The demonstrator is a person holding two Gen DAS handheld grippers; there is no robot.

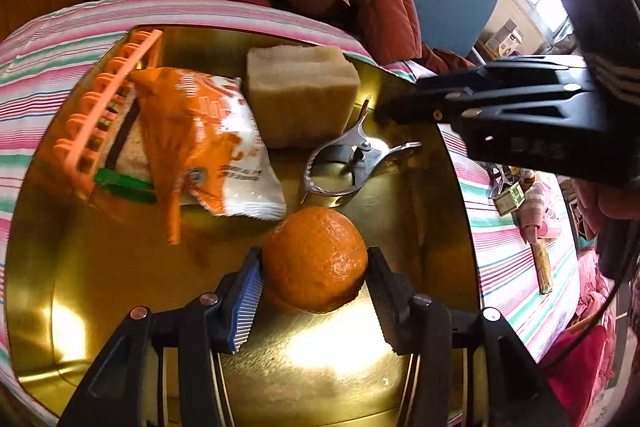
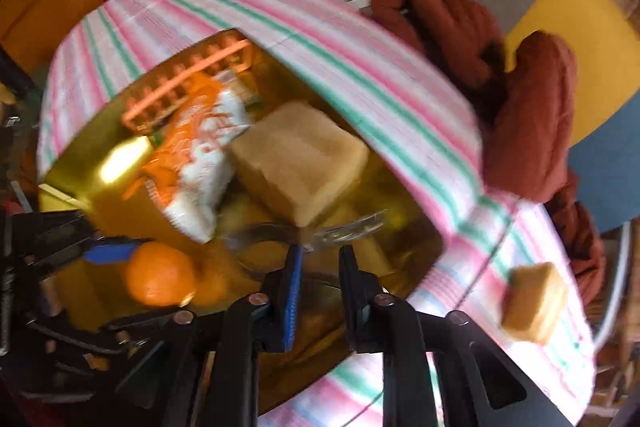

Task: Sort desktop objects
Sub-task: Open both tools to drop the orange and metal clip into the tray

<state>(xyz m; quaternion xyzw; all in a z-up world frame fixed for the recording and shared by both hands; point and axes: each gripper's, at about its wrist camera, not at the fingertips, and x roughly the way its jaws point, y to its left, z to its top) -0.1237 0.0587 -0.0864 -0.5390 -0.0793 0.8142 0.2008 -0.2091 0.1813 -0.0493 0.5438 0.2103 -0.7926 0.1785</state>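
Observation:
A gold tray [image 1: 120, 287] lies on the striped cloth. In it are an orange plastic comb-like rack [image 1: 100, 107], an orange-and-white snack packet [image 1: 216, 139], a tan sponge block [image 1: 300, 87] and a metal clip [image 1: 344, 163]. My left gripper [image 1: 316, 259] is shut on a mandarin [image 1: 316, 267] low over the tray, pads against both its sides. My right gripper [image 1: 400, 97] comes in from the right, its tips just beside the clip's upper handle. In the blurred right wrist view its jaws [image 2: 320, 255] stand apart with the clip [image 2: 304, 231] just beyond them, not pressed.
The pink-and-green striped cloth [image 1: 512, 259] covers the table. A small yellow block [image 2: 536, 307] sits on it beside the tray. A stick-shaped object [image 1: 544, 267] and a small box [image 1: 510, 199] lie to the right. A rust-red garment [image 1: 380, 7] hangs on chairs behind.

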